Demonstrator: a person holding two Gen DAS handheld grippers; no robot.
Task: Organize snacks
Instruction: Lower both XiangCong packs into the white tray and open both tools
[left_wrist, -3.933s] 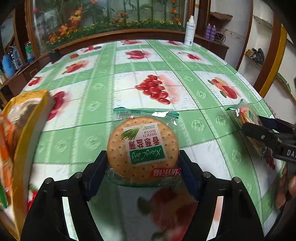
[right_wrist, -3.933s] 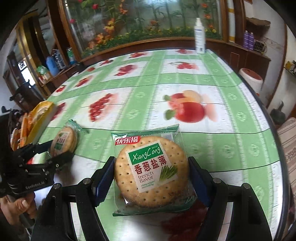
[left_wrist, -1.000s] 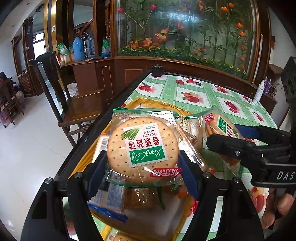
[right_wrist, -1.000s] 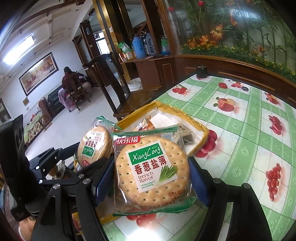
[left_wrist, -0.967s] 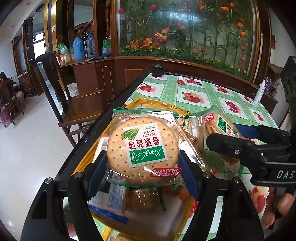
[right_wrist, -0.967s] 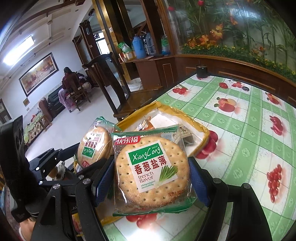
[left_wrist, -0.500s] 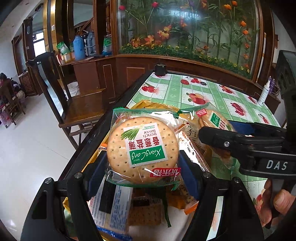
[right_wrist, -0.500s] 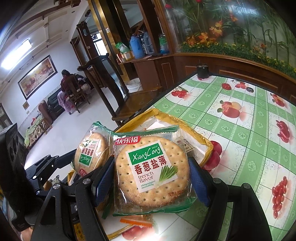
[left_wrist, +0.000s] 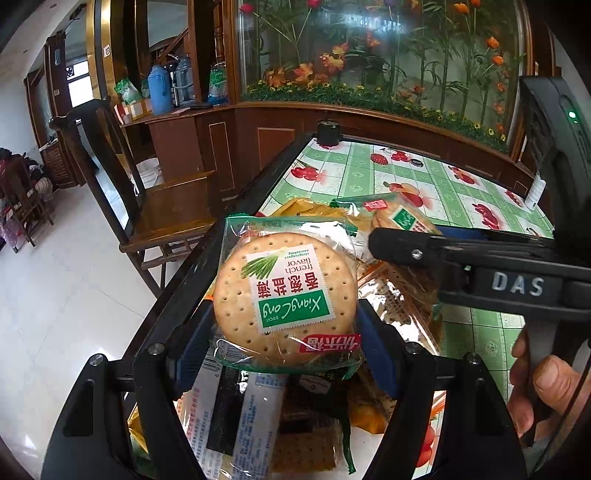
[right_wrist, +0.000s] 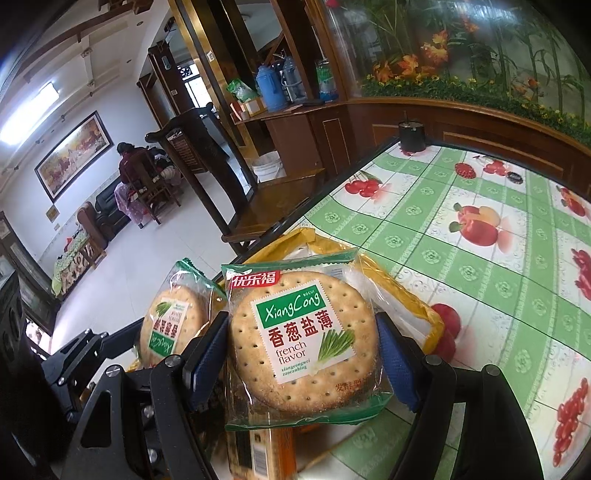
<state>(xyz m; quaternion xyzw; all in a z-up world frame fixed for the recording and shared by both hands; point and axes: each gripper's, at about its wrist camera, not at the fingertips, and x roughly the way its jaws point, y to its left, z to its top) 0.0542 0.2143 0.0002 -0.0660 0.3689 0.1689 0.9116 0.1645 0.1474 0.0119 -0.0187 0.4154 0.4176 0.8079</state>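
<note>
1. Cracker packs sit one in each of your grippers: the left gripper (left_wrist: 286, 332) clamps a round XiangCong cracker pack (left_wrist: 286, 295), label upside down.
2. Your right gripper (right_wrist: 303, 354) pinches a second cracker pack (right_wrist: 301, 332) between its blue pads.
3. Below both lies the yellow-rimmed snack tray (right_wrist: 428, 306), crowded with wrapped snacks, at the table's near left edge.
4. Beyond stretches the green fruit-print tablecloth (right_wrist: 480, 258).
</note>
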